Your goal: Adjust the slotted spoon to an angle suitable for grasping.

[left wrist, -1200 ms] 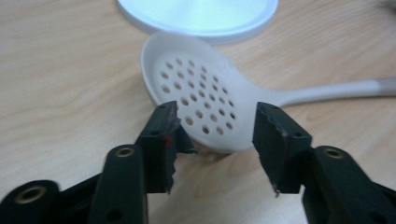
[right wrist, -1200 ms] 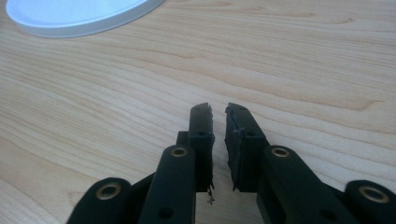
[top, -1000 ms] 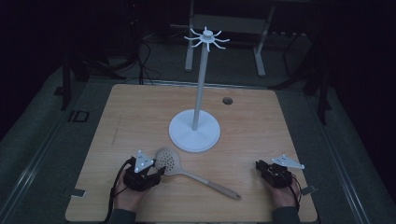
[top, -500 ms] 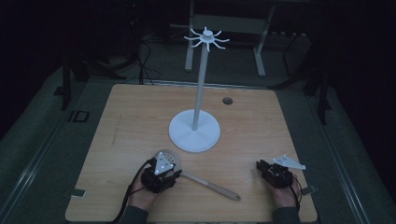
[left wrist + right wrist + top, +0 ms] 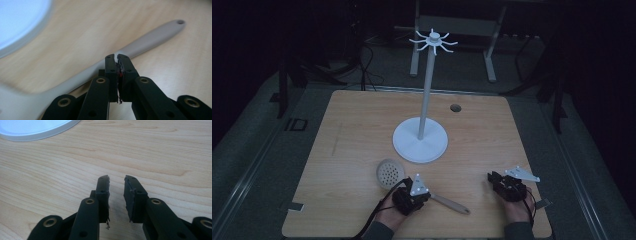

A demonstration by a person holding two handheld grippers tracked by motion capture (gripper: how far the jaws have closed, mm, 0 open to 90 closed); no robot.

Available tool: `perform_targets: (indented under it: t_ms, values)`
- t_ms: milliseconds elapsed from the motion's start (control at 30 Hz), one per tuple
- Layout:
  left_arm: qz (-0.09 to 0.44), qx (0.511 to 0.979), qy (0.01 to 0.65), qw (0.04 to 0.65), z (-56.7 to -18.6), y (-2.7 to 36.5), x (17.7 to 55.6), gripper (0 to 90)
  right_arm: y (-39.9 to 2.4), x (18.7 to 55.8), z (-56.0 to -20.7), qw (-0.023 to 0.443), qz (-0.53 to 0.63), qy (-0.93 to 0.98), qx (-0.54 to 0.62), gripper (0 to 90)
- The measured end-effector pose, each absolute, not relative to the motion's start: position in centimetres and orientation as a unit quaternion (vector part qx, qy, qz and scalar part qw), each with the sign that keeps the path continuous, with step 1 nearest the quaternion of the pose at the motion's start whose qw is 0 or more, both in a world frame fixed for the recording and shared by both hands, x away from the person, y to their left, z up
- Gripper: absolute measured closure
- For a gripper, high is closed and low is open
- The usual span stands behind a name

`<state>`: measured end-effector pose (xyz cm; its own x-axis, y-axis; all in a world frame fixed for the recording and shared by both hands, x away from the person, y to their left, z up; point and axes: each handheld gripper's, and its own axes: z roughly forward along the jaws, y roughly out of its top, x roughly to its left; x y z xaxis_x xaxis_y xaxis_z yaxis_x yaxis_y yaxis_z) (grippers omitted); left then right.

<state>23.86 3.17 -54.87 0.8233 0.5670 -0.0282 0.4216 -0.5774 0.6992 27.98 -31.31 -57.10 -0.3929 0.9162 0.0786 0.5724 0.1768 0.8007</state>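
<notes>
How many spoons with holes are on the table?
1. The holey spoon lies on the table's near edge, its handle passing under the left gripper, in front of the white stand.

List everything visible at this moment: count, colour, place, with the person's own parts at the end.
Table: one, light wood, centre of the high view.
Rack: one, white, round base mid-table with a tall pole and hooks on top.
Skimmer spoon: one, grey, lying flat at the front, perforated bowl to the left, handle running right.
Table hole: one, dark, far right of the rack.
Left claw: one, black, shut, above the spoon handle.
Right claw: one, black, open, over bare wood at front right.
Hands: two, at the table's near edge.
</notes>
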Motion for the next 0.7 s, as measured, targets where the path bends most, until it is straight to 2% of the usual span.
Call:
perform_targets:
  t_ms: [300, 700]
  values:
    - [0.065, 0.907, 0.226, 0.350, -56.0, -0.6, 22.8, 87.5, -31.4, 28.0, -57.1, 0.218, 0.394, 0.734, 0.509, 73.7]
    - [0.102, 0.900, 0.245, 0.347, -56.3, -2.2, 24.1, 87.3, -31.4, 27.9, -57.1, 0.217, 0.394, 0.735, 0.508, 73.4]
